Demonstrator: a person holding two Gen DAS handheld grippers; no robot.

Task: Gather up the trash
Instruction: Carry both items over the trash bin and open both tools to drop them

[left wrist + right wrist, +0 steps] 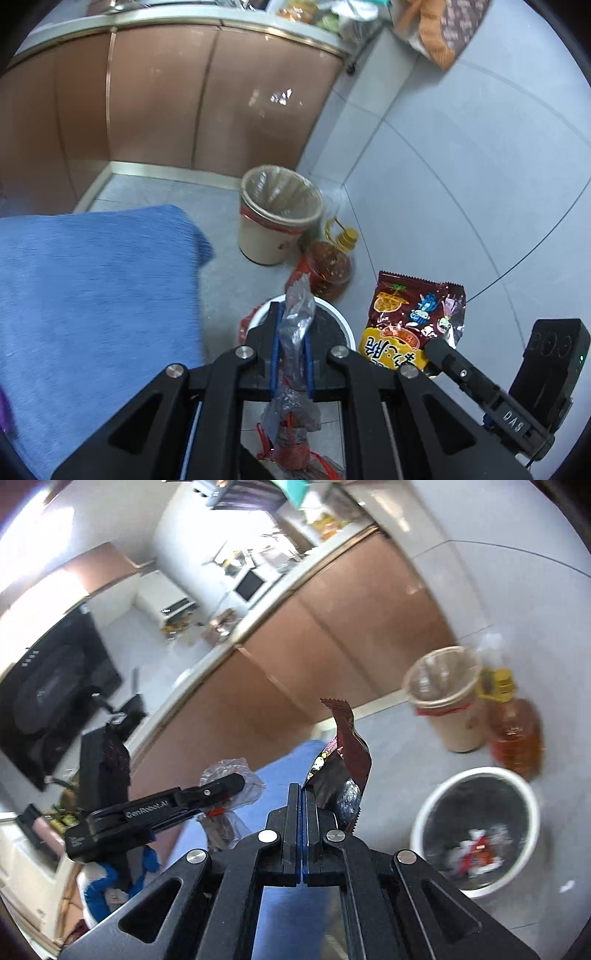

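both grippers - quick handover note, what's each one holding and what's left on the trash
Left gripper: shut on a crumpled clear plastic wrapper.
Right gripper: shut on a dark red snack bag.
White bin with black liner on the floor, some trash already inside; beige bin and an oil bottle stand by the cabinet.
Done: both pieces picked up.
Left: drop both in a bin, probably the near white one.

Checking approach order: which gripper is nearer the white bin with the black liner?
Left, as far as the views show. The left gripper, shut on a clear plastic wrapper, hangs over the white bin's rim. The right gripper, pinching a snack bag, is off to its side.
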